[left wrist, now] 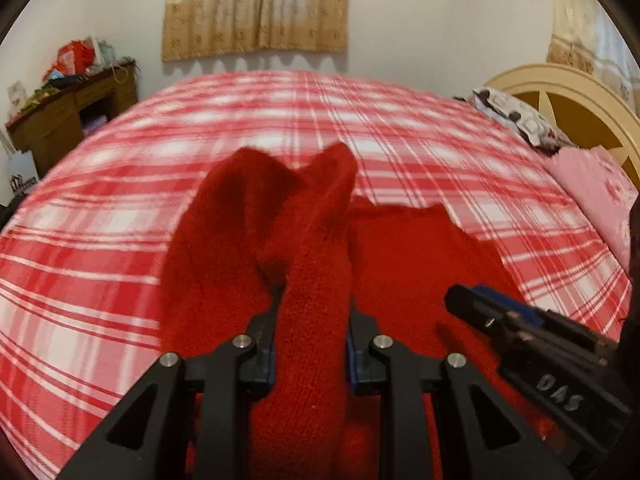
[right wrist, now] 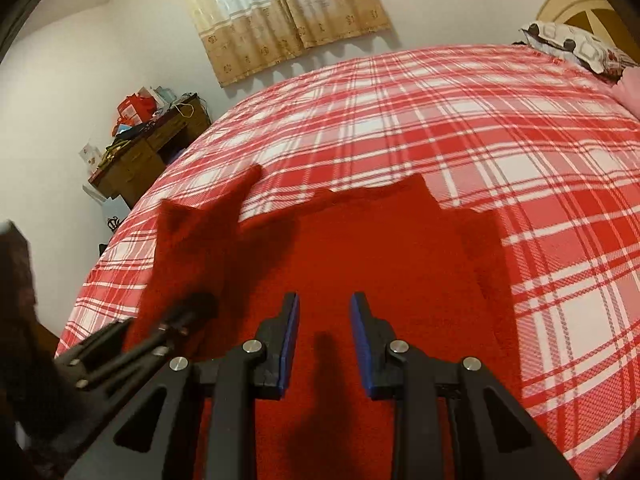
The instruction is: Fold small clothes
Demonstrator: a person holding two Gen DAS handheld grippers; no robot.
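Observation:
A red knitted garment (left wrist: 420, 248) lies on the red-and-white checked bedspread (left wrist: 280, 112). My left gripper (left wrist: 314, 300) is shut on a bunched fold of it, and that side hangs lifted above the bed as a raised flap (left wrist: 260, 208). In the right wrist view the rest of the garment (right wrist: 380, 248) lies flat, and its lifted edge (right wrist: 208, 216) rises at the left beside my left gripper (right wrist: 200, 304). My right gripper (right wrist: 324, 300) hovers open over the flat part with nothing between its blue pads. The left wrist view shows it from the side, my right gripper (left wrist: 464, 300).
A cluttered wooden desk (left wrist: 72, 120) stands past the bed's far left corner, with a paper bag (left wrist: 22, 176) beside it. A patterned pillow (left wrist: 516, 116), a pink pillow (left wrist: 592, 184) and a cream headboard (left wrist: 580, 96) are at the right. A curtain (left wrist: 256, 8) hangs on the far wall.

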